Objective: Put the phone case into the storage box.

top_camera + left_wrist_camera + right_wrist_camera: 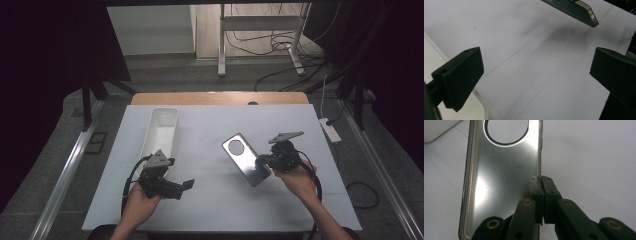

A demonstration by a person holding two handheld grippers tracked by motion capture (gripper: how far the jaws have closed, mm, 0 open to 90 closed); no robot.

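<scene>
A silver phone case with a round camera hole is held tilted above the white table. My right gripper is shut on its right edge; in the right gripper view the two pads pinch the case's side wall at my right gripper. My left gripper hangs low at the front left, pointing right toward the case, its jaws wide apart with nothing between them. In the left gripper view my left gripper frames bare table, with the case's edge at the top.
A long white tray lies at the back left of the table, just beyond my left hand; its rim shows in the left gripper view. A wooden strip edges the table's far side. A power strip lies on the floor to the right.
</scene>
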